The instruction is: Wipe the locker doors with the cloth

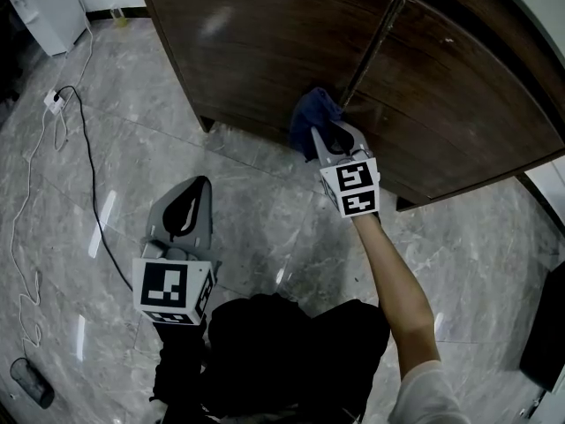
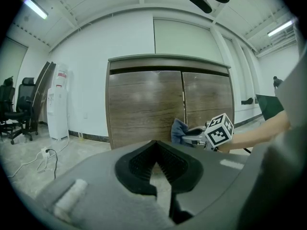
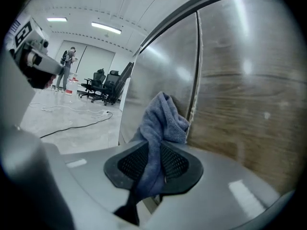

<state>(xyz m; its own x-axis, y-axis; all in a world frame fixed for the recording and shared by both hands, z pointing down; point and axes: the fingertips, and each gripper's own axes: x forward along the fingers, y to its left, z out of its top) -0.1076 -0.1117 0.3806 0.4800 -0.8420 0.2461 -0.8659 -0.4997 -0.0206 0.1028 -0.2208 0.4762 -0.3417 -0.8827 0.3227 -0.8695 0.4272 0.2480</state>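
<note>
Left tongs [image 1: 184, 208], item one: I see them over the grey marble floor [image 1: 265, 203], well apart from the locker, jaws a little apart with nothing between them. Right tongs [image 3: 152, 164], item two: clenched on the blue cloth [image 3: 162, 121], which runs down between the pads. Its bunched free end lies against the brown locker doors [image 1: 265, 42] at the seam where the two doors meet, low on the front.
</note>
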